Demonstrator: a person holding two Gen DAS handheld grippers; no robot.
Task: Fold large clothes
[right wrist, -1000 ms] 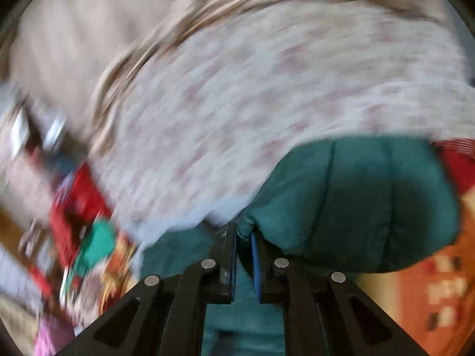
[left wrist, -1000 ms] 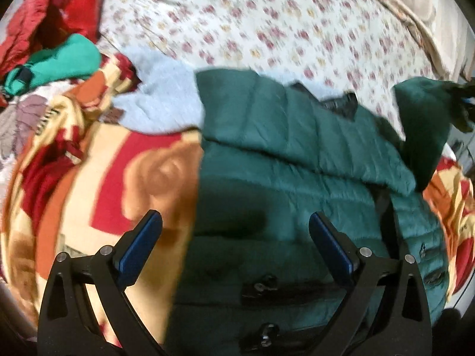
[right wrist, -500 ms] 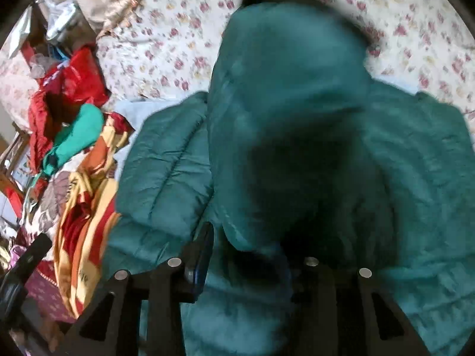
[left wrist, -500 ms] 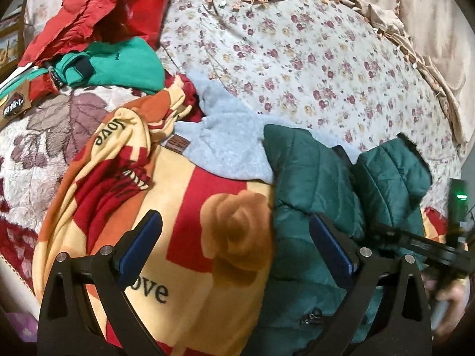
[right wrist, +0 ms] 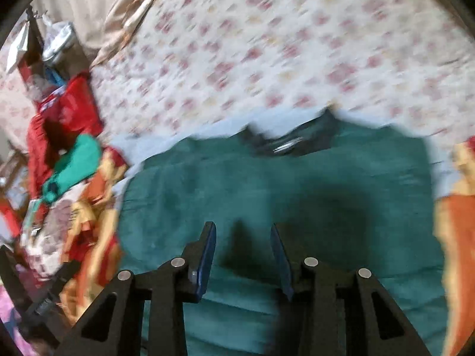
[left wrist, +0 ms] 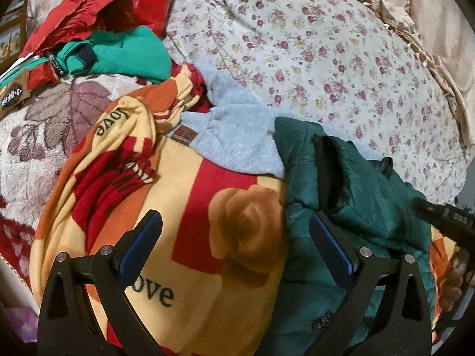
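Observation:
A dark green quilted jacket lies on the bed, its sleeve folded over the body, its dark collar at the far side. In the right wrist view the jacket fills the lower half, blurred by motion. My left gripper is open and empty, above the blanket at the jacket's left edge. My right gripper is open and empty just above the jacket's body; its black frame also shows in the left wrist view.
A yellow, red and orange "love" blanket lies under and left of the jacket. A pale blue fleece garment lies beside it. Red and bright green clothes are piled far left. The floral bedspread stretches beyond.
My right gripper let go of the sleeve, which now lies folded over the jacket, and pulled back. My left gripper shifted left, off the jacket and over the blanket.

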